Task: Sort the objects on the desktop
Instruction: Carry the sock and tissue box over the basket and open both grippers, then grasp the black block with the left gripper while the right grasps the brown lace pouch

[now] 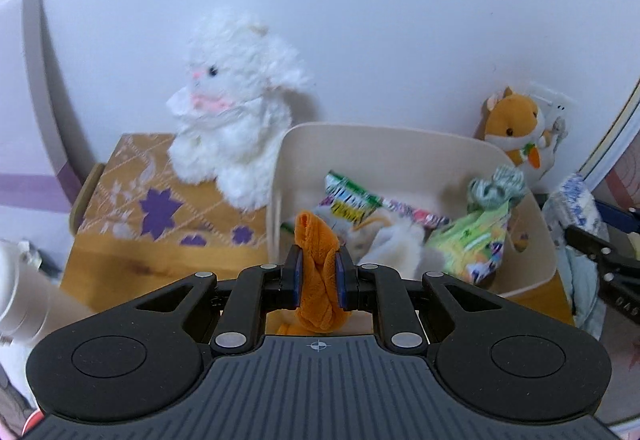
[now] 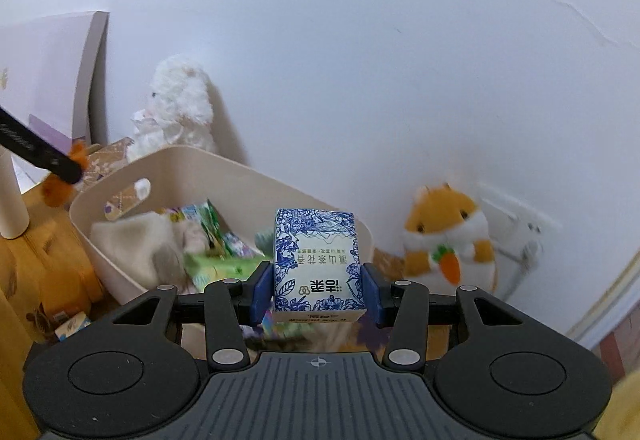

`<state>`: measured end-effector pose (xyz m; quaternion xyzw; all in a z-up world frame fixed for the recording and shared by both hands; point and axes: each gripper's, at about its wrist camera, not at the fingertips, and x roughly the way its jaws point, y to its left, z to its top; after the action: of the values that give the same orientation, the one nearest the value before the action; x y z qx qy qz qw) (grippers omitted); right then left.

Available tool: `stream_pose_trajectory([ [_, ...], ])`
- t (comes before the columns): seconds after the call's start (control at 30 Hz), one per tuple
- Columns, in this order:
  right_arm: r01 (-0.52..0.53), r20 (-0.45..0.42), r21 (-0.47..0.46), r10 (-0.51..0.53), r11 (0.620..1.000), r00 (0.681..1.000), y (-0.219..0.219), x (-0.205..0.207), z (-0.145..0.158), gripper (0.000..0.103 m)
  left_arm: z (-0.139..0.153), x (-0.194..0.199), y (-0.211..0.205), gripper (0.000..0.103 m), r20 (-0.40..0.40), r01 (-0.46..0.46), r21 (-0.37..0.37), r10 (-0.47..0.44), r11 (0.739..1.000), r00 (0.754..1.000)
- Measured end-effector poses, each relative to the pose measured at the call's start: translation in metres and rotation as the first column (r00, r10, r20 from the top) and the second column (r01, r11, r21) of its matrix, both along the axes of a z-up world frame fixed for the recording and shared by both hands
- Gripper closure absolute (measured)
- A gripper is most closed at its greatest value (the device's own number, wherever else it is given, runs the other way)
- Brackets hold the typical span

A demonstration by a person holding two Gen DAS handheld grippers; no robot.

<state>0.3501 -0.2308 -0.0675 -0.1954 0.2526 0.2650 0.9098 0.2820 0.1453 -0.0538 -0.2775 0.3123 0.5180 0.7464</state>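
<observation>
Gripping a crumpled orange plush cloth (image 1: 318, 272), your left gripper (image 1: 318, 276) holds it at the cream bin's (image 1: 400, 143) seven o'clock; your right gripper (image 2: 318, 288) clamps one blue-and-white floral box (image 2: 318, 264). Two plush toys stand behind: one white (image 1: 236, 119), one orange hamster (image 1: 516, 127).

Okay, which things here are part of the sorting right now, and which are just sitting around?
In the job:
- orange plush in left gripper
- blue-patterned tissue pack in right gripper
- cream bin

Lying about:
- white plush
- hamster plush
- floral box
</observation>
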Motion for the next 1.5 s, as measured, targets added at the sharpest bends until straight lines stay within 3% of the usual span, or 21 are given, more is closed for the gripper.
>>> stream_pose_trajectory([
  [0.27,-0.084,0.017,-0.012,0.084,0.996,0.996,0.050,0.019,0.003,0.059,-0.008,0.032,0.027,0.087,0.033,0.011,0.014,-0.012,1.000,0.999],
  [0.57,-0.118,-0.068,-0.063,0.114,0.991,0.991,0.077,0.037,-0.020,0.059,-0.033,0.046,0.040,0.086,0.004,-0.026,-0.015,0.026,1.000,1.000],
  [0.67,-0.112,-0.095,-0.070,0.105,0.991,0.990,0.077,0.040,-0.025,0.058,-0.039,0.047,0.040,0.069,-0.005,-0.031,-0.030,0.031,0.999,1.000],
  [0.73,-0.110,-0.108,-0.076,0.102,0.991,0.989,0.077,0.041,-0.025,0.050,-0.041,0.046,0.040,0.042,-0.006,-0.053,-0.041,0.053,0.998,0.999],
  [0.83,-0.101,-0.098,-0.080,0.093,0.992,0.991,0.075,0.037,-0.024,0.036,-0.040,0.041,0.040,0.031,0.014,-0.087,-0.049,0.088,0.995,0.996],
  [0.97,-0.112,-0.068,-0.084,0.106,0.990,0.992,0.072,0.030,-0.017,0.029,-0.039,0.037,0.039,0.031,0.038,-0.086,-0.084,0.089,0.993,0.995],
  [1.27,-0.116,-0.032,-0.065,0.114,0.991,0.993,0.051,0.004,-0.003,0.018,-0.025,0.015,0.017,0.030,0.028,-0.062,-0.076,0.064,0.995,0.998],
  [1.5,-0.108,-0.057,-0.074,0.104,0.991,0.993,0.020,-0.024,-0.011,0.017,-0.026,-0.010,-0.011,0.024,0.001,-0.036,-0.098,0.036,0.995,0.999],
])
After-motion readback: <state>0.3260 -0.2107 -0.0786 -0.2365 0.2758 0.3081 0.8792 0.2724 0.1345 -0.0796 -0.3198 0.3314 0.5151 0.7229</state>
